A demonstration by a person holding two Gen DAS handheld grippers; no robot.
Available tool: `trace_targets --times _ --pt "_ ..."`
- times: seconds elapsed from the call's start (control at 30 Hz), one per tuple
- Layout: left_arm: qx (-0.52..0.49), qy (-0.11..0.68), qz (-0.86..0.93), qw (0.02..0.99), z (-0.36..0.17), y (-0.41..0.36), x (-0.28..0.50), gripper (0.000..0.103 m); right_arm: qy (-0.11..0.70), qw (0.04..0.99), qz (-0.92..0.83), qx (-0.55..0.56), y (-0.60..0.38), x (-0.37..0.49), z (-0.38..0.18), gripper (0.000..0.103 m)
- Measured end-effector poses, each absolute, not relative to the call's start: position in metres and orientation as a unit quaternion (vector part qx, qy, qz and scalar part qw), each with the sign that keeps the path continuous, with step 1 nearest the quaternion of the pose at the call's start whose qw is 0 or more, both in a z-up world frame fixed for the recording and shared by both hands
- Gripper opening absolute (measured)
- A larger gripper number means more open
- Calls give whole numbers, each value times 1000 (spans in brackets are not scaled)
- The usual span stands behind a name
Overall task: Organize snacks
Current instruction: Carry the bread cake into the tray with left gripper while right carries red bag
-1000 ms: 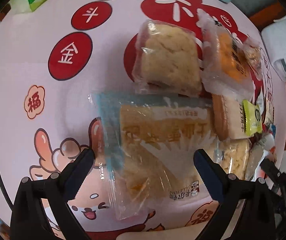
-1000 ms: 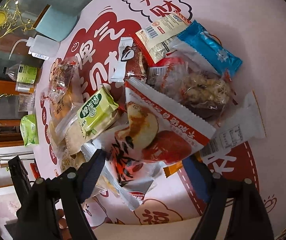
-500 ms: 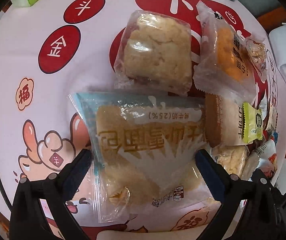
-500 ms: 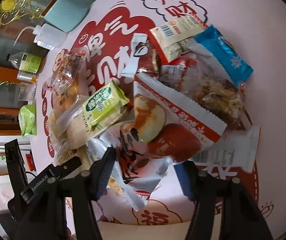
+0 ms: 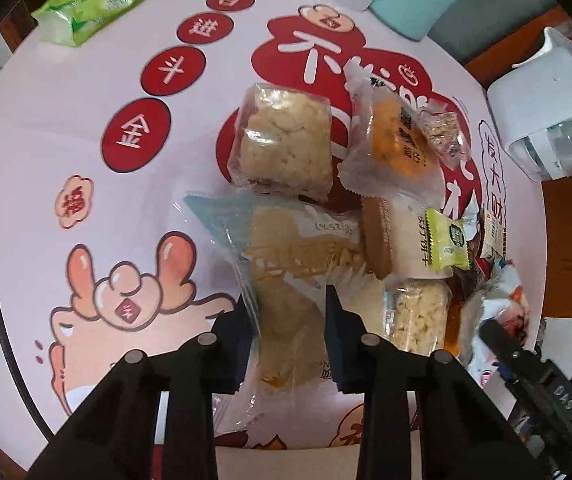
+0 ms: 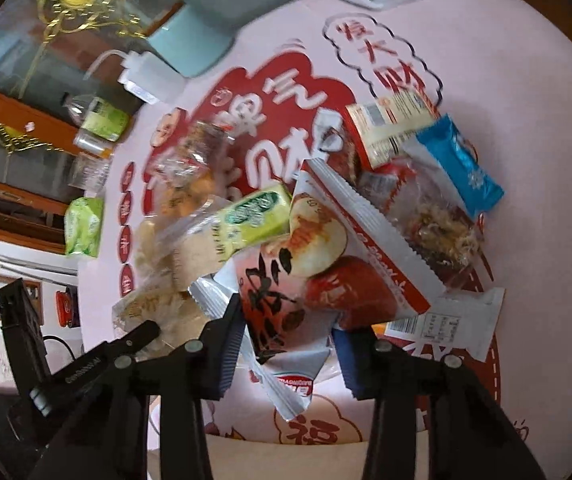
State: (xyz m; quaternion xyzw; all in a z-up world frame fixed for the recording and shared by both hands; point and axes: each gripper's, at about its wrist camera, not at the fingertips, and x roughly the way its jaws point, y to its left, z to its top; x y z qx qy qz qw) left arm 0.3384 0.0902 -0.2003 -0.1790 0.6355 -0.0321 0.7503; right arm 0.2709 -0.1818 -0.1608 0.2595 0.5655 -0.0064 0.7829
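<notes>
Snacks everywhere on this round pink tablecloth with its red medallions and cartoon prints. Left gripper is clenched on the blue-edged bread packet, both pads squeezing the clear wrapper in from either side so the bread inside bulges between them. Just beyond it lies a square crumbly cake in clear wrap, and to its right an orange-filled bun packet. A round biscuit roll with a green label sits touching the bread packet's right edge, with a small pale puffed bar just beside the gripper's right finger. Up at the far left edge, a green tissue pack; at the right, a white water jug off the cloth.

Over on the other side, right gripper has its jaws closing around the red-and-white date snack bag; the bag sits between the fingers, its lower corner hanging down past them, and the left pad is against it, though whether the right pad presses on it I cannot tell. Behind it a blue wrapper lies on the heap, beside a clear packet of shredded floss cake. A white sachet rests just right of the gripper.
</notes>
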Motion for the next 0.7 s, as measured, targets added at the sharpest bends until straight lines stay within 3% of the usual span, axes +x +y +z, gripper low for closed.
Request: trace_targets --times 0.3,0.7 --pt "-190 595 -52 779 -149 100 297 25 526 812 36 251 -180 241 -114 42" --pt "-166 488 -139 846 -16 97 193 25 461 856 101 211 -173 156 -36 42"
